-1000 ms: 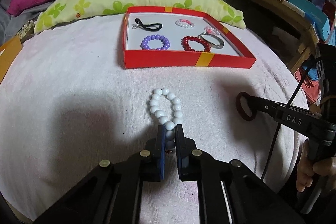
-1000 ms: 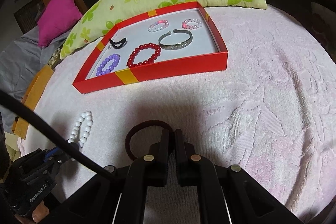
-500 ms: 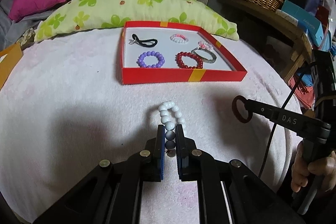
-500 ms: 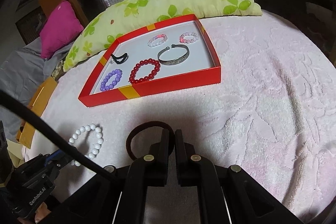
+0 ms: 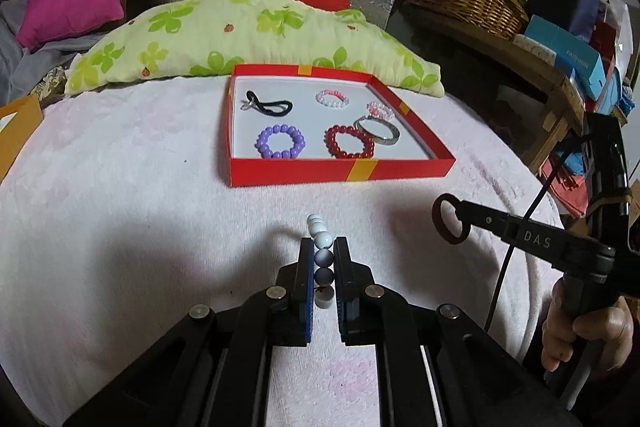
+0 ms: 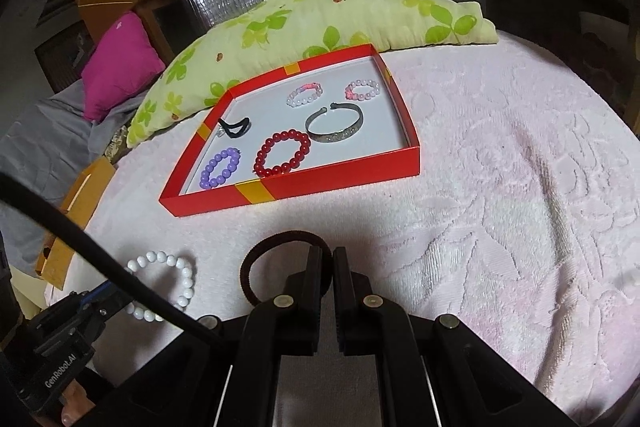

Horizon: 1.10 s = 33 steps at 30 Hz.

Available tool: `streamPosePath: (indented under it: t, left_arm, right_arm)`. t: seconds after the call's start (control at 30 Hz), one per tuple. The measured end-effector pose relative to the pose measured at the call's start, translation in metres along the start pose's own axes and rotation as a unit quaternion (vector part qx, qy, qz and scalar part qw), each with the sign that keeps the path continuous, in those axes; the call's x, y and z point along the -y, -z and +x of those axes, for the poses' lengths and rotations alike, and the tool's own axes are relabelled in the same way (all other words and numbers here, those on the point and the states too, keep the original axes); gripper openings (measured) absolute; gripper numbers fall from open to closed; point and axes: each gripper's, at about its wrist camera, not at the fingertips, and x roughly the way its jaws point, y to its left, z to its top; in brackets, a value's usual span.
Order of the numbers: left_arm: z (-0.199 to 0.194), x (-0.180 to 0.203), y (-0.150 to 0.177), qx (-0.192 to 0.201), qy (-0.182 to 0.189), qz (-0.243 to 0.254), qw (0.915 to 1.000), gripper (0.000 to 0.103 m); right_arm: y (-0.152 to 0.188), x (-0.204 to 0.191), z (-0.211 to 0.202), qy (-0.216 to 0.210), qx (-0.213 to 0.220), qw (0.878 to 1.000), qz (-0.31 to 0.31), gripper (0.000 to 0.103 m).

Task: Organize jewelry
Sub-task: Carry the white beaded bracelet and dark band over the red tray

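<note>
**Both claws loaded; box lies ahead**

The white bracelet (image 5: 320,241) is clamped in the left claw (image 5: 323,259), the dark band (image 6: 280,263) in the right claw (image 6: 327,269). The red box (image 5: 340,173) lies straight ahead of the left claw, ahead-left of the right, its long side facing them. A pink towel (image 6: 500,187) covers the surface; pillow (image 5: 240,39) and clutter are noted behind.

"DAS" in pale letters on arm of right tool (image 5: 450,225), at 3 o'clock in left wrist view. "FASHION" on blue box (image 5: 568,57), 2 o'clock. "GenRobot.AI" on body of left tool (image 6: 102,309), 8 o'clock in right wrist view.
</note>
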Motion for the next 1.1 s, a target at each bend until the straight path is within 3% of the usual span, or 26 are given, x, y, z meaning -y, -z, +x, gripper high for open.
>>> streamPosePath:
  t: [0.47, 1.1]
  left_arm:
    - [-0.014, -0.002, -0.015, 0.026, -0.002, -0.007, 0.9996, 0.010]
    - [-0.001, 0.006, -0.082, 0.062, -0.007, 0.023, 0.9978, 0.010]
  right_arm:
    - [-0.008, 0.001, -0.015, -0.022, 0.017, 1.000, 0.013, 0.006]
    - [-0.056, -0.004, -0.005, -0.013, 0.020, 1.000, 0.003, 0.006]
